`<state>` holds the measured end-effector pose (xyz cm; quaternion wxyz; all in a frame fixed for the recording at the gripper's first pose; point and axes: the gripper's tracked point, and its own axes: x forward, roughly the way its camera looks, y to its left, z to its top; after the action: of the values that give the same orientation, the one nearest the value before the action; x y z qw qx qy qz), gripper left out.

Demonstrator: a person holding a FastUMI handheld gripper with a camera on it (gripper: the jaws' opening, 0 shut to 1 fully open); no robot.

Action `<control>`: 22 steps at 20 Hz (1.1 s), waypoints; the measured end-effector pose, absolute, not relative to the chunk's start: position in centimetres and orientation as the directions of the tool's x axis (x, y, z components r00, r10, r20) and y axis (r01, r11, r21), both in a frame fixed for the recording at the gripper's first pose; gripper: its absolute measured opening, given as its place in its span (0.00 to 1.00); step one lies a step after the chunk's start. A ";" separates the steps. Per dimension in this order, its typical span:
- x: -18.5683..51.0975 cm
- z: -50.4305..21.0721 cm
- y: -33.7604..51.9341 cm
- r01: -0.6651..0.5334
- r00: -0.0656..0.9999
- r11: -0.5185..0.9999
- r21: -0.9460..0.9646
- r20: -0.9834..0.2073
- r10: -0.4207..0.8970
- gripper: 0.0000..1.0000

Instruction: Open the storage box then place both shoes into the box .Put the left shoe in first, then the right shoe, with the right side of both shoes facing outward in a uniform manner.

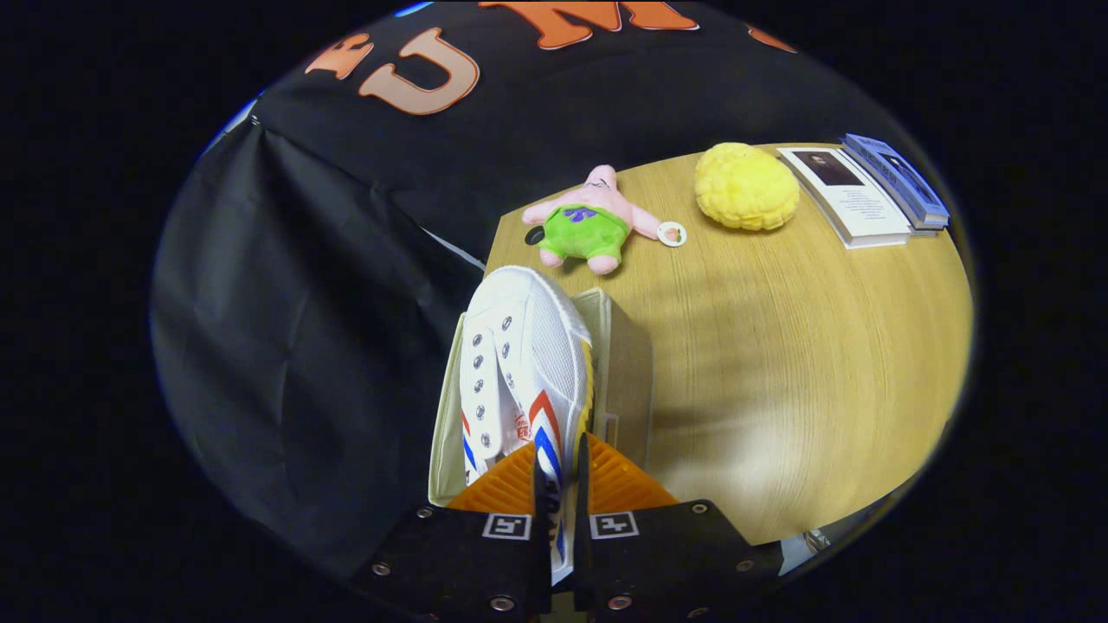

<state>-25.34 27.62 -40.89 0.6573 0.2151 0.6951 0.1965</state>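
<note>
Storage box [616, 346], an open-topped container of cream fabric with a tan outer wall, found open at the near left corner of the light wooden table [779, 363]; opening step judged complete. White canvas shoe [528, 363] with metal eyelets, red and blue side stripes and a yellow sole edge held over the box mouth, toe pointing far, sole edge turned to the right against the right wall. Not possible to tell whether this is the left or the right shoe, nor whether another shoe already lies beneath it; box interior largely hidden by the shoe. Progress therefore judged as mid-placement of one shoe, with release outstanding and possibly a second shoe left. Gripper [561, 484] nearly closed, both fingers pressing the heel end of the shoe, a thin section of upper pinched between them; rest of the shoe extending ahead of the fingers toward the far side. Beyond the box on the table: pink star-shaped plush toy in green shorts [589, 221], knobbly yellow plush ball [746, 186], and stacked books [866, 195] at far right, all well apart from the box.
</note>
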 end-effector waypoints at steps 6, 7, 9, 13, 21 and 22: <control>-27.4 -42.7 29.7 0.016 -0.111 0.859 0.512 -0.853 0.510 0.10; -28.1 -42.7 29.9 0.036 -0.126 0.864 0.502 -0.856 0.502 0.10; -29.0 -42.5 30.0 0.082 -0.156 0.873 0.480 -0.859 0.487 0.10; -29.1 -42.5 29.9 0.147 -0.165 0.892 0.427 -0.879 0.448 0.10; -29.0 -40.1 30.2 0.145 -0.124 0.889 0.435 -0.883 0.452 0.40; -28.4 -39.5 29.7 0.124 -0.107 0.891 0.437 -0.887 0.449 0.46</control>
<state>-28.36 29.68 -39.47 0.6390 0.1955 0.7330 0.1274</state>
